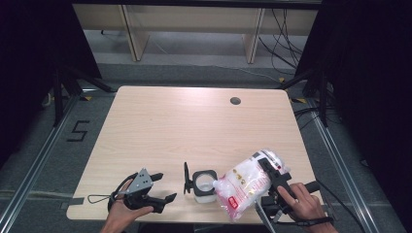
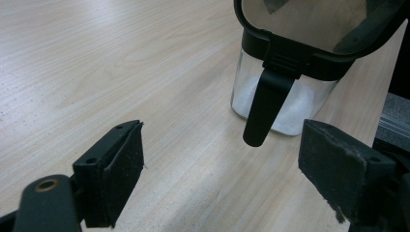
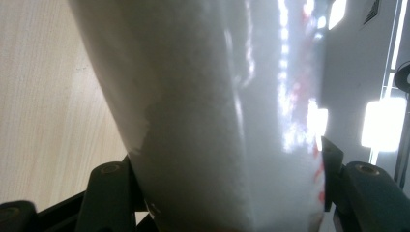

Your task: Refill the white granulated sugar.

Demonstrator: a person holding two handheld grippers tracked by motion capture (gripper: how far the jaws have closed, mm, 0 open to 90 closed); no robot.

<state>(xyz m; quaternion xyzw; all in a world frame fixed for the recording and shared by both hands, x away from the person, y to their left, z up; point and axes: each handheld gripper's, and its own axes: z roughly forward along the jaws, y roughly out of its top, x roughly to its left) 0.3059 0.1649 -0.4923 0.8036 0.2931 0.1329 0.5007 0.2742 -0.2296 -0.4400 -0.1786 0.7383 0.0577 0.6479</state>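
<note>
My right gripper (image 1: 270,171): pinching the white bag (image 1: 245,184), tilted over the jar (image 1: 204,186) near the table's (image 1: 194,126) front edge.
My left gripper (image 1: 163,187): spread, nothing between, beside the jar.

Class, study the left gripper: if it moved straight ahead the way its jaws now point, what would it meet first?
Probably the clear jar with white grains: the open left gripper points at it, its black lid clasp nearest. Depth is uncertain.

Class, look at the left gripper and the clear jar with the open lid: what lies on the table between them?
Nothing: bare table separates the open left gripper from the jar, seen in the left gripper view.
</note>
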